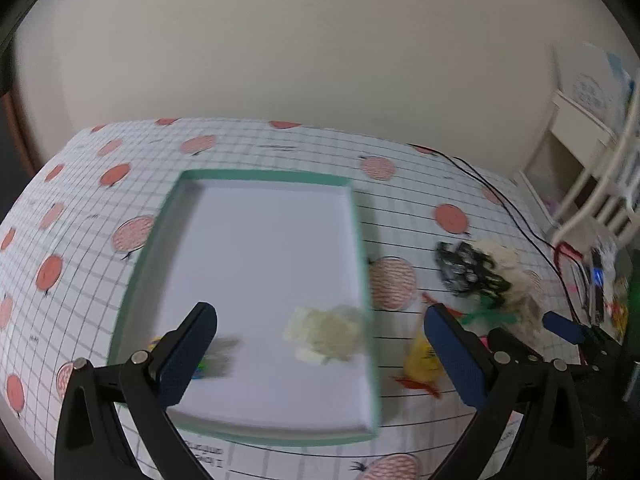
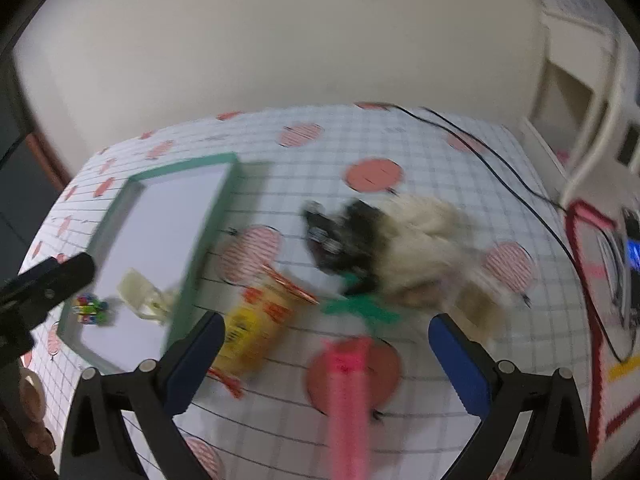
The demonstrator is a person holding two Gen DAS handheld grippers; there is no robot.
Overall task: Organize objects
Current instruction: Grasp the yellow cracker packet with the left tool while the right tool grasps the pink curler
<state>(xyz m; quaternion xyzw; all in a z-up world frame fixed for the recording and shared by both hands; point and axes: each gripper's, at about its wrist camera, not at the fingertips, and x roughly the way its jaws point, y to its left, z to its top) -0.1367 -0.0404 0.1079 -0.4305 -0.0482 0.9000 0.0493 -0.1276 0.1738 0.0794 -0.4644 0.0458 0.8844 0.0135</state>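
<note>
**Pink stick lined up ahead of the right tool**

The right tool (image 2: 326, 350) is held wide open with nothing between its blue pads (image 2: 460, 364). Directly ahead of it, roughly centred in the gap, a pink stick-shaped object (image 2: 349, 396) is seen on the surface (image 2: 432, 148); its long axis runs along the tool's forward direction, so a crosswise closing of the pads would be suited to it. Whether it lies flat is blurred. The right tool is judged the nearer one for this pick.

Just beyond and to the left, a yellow packet (image 2: 254, 326) lies beside the tray (image 2: 200, 248); a green piece (image 2: 362, 308) and a fluffy cream and black pile (image 2: 400, 244) lie further ahead.

The left tool (image 1: 320, 354) is also held open and empty, over the tray's near end. Inside the tray, a pale cream item (image 1: 324, 334) and small coloured bits (image 2: 89, 305) are already lodged. The tray is well to the left of the pink stick.
</note>
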